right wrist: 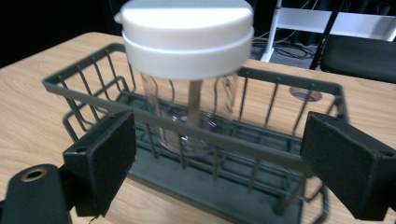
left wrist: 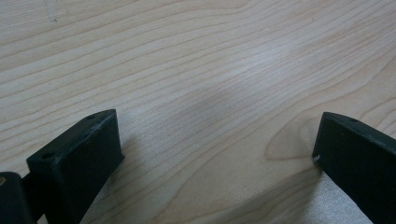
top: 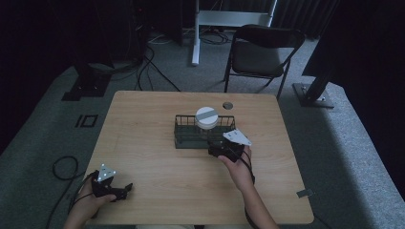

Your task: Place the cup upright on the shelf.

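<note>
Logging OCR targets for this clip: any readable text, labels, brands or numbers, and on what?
None readable in any view.
The jar and its white lid: no print; the grey strip across the lid is blank.
The wire basket, table and both grippers' black jaws: no markings.
The folding chair: too dark to tell.

In the right gripper view the jar (right wrist: pixel 187 79) w/ white lid (right wrist: pixel 187 32) has its lid top cut off by the upper edge, and the wire basket (right wrist: pixel 289 88) bars hide part of its clear lower body; the basket's near right corner runs behind a finger (right wrist: pixel 345 163). Left gripper (left wrist: pixel 217 154) fingers are cut at the bottom and right edges. In the high view, the right gripper (top: pixel 228 149) fingers are too small and dark to tell apart.
</note>
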The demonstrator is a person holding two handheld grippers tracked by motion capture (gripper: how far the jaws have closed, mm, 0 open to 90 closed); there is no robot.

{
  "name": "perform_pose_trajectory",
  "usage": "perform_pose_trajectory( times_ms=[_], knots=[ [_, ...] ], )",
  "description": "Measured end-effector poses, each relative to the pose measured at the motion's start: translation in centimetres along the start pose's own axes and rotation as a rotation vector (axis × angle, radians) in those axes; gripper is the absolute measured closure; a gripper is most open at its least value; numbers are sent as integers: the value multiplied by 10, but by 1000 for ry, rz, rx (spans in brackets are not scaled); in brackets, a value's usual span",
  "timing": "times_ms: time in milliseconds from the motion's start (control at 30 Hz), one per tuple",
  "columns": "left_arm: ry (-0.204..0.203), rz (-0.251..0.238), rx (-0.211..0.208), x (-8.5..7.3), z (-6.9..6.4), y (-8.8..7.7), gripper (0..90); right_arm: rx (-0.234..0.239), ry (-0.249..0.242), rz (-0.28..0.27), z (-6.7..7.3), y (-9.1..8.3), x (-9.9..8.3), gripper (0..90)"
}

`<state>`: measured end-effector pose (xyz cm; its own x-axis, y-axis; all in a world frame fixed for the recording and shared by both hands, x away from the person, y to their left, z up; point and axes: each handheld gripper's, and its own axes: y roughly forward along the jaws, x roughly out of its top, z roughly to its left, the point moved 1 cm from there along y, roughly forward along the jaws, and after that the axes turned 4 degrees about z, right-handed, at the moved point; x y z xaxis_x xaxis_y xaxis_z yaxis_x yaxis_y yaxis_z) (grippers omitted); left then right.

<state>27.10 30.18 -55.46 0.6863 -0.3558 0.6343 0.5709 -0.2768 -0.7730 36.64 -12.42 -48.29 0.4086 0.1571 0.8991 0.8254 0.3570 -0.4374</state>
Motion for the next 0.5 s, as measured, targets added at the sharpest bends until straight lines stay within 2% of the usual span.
perform_pose_trajectory(
  times_ms=[500],
  knots=[
    [0, 0, 0, 0, 0, 0, 14, -8, 2, 21, -19, -17, -26, 107]
  ],
)
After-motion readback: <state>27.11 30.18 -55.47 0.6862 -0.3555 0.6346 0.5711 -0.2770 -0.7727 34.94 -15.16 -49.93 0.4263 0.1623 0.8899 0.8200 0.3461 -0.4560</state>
